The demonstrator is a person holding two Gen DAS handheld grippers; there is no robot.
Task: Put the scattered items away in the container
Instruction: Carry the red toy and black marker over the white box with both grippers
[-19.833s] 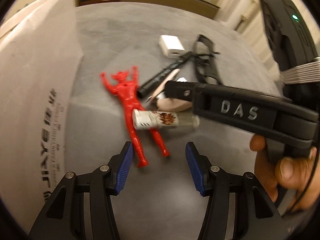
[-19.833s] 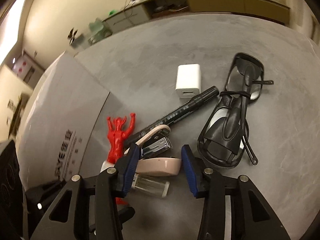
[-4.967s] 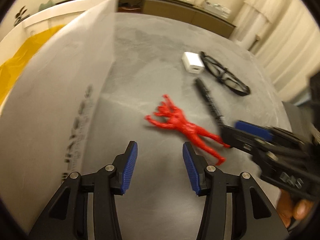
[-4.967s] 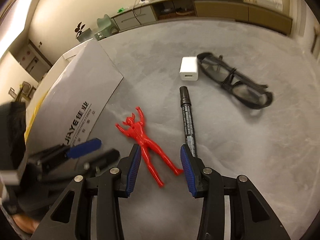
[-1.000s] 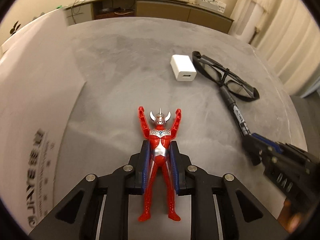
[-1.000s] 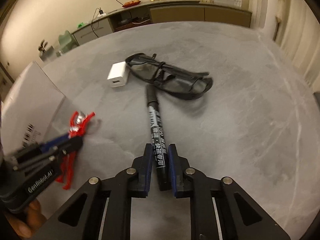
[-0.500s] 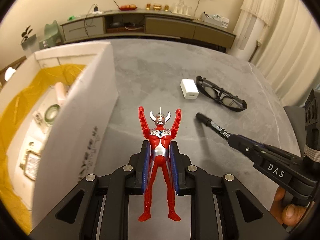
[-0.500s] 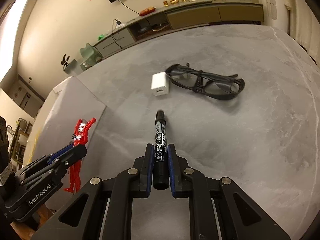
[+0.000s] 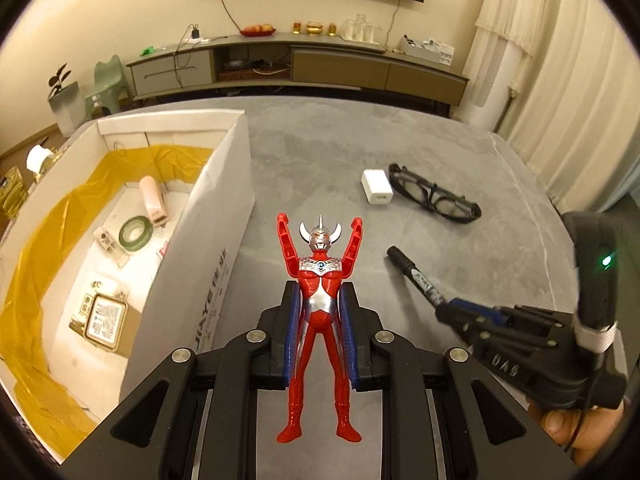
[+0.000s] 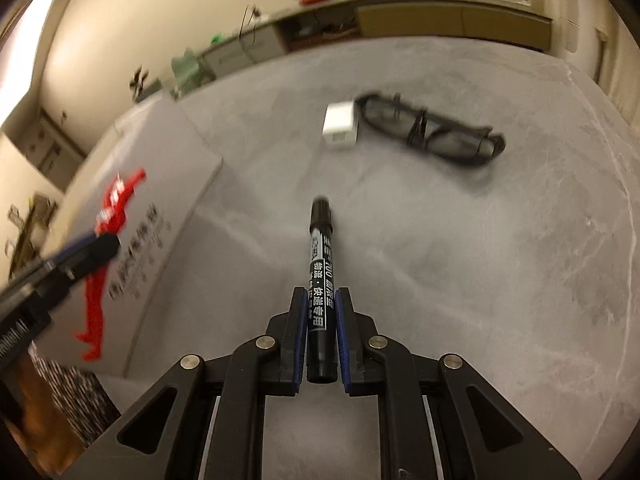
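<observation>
My left gripper (image 9: 319,300) is shut on a red and silver toy figure (image 9: 320,272) and holds it in the air, just right of the white cardboard box (image 9: 208,216). The box has a yellow liner and holds a stapler, a tape roll and small packets. My right gripper (image 10: 322,304) is shut on a black marker (image 10: 322,264), raised above the grey table; it also shows in the left wrist view (image 9: 460,312). The figure (image 10: 108,216) and left gripper show blurred at the left of the right wrist view.
A white charger cube (image 9: 377,192) and black glasses (image 9: 434,200) lie on the grey table (image 9: 320,160) beyond the grippers; both also show in the right wrist view, cube (image 10: 339,130), glasses (image 10: 432,132). A low sideboard stands behind the table.
Both grippers have risen further with their loads. The left gripper now looks down into the open box. The right wrist view has swung and blurred.
</observation>
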